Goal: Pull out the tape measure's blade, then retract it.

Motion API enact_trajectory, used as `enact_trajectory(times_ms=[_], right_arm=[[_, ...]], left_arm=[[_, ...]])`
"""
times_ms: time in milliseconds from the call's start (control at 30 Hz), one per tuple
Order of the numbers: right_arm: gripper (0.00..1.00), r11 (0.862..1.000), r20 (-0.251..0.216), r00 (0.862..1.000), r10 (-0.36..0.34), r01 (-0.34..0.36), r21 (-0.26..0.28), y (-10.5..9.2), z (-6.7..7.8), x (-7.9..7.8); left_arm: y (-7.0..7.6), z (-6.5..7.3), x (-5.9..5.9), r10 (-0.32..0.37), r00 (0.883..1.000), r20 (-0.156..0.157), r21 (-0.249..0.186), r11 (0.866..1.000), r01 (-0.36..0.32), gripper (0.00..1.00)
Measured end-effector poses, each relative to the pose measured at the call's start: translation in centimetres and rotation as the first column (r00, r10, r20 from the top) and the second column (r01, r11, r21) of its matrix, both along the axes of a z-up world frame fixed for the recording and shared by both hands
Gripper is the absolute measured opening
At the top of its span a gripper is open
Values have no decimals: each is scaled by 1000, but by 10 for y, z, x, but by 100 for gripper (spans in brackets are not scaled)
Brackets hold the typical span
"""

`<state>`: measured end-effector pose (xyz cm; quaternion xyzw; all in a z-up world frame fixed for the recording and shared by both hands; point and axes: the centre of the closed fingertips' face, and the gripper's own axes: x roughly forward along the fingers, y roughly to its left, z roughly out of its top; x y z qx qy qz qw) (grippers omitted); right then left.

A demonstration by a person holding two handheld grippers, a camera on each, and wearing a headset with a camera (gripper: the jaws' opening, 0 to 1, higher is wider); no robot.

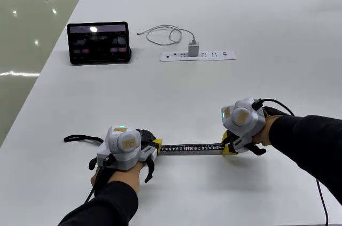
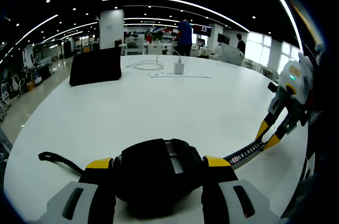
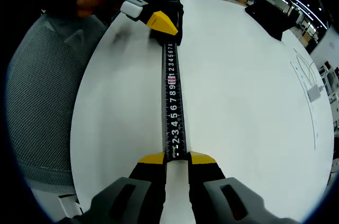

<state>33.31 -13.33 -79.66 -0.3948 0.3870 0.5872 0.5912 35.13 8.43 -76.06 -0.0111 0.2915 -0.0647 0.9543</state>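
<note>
The black tape measure case [image 2: 159, 173] rests on the white table, and my left gripper [image 1: 154, 147] is shut on its sides, yellow tips on either flank. A black wrist strap [image 1: 80, 139] trails off to its left. The black blade [image 1: 191, 148] with white numbers lies flat on the table, drawn out a short way toward my right gripper [image 1: 228, 148]. In the right gripper view the blade [image 3: 173, 108] runs from the case [image 3: 169, 15] straight to my right gripper [image 3: 173, 158], whose yellow tips are shut on the blade's end.
The white table [image 1: 214, 98] stretches far ahead. A dark tablet [image 1: 99, 42] stands at the back left. A white power strip [image 1: 197, 55] with a charger and looped cable [image 1: 163, 34] lies behind the middle. The table's near edge is close to both hands.
</note>
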Motion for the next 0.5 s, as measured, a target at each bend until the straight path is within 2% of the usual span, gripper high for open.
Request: enact_trajectory(times_ms=[500], right_arm=[[11,1000,-4,1000,-15,15,13,7,-1,0]], left_arm=[[0,-1,0,-2,1000,-8,-4,1000,2,62]])
